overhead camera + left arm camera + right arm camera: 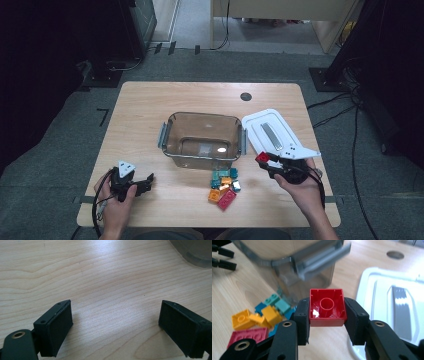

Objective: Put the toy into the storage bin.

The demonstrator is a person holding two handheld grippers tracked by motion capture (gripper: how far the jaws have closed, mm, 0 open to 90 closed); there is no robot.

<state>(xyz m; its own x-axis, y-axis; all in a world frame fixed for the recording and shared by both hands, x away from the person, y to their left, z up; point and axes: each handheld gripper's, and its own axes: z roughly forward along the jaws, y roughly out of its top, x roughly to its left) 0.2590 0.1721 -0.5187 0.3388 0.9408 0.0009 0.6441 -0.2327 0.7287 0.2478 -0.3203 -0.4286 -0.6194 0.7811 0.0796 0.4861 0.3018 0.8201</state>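
Right hand-held gripper [326, 320] clamps red brick [327, 307] hollow side up, clear bin [294, 262] at 11 o'clock, loose bricks [259, 317] at 9 on worktop [242, 285], white lid [392, 302] at 3.

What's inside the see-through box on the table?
The box looks empty: through its clear walls you see its bare bottom with a label and a shiny glare. The blocks lie outside, in front of it. The lid lies beside it, so nothing covers the inside.
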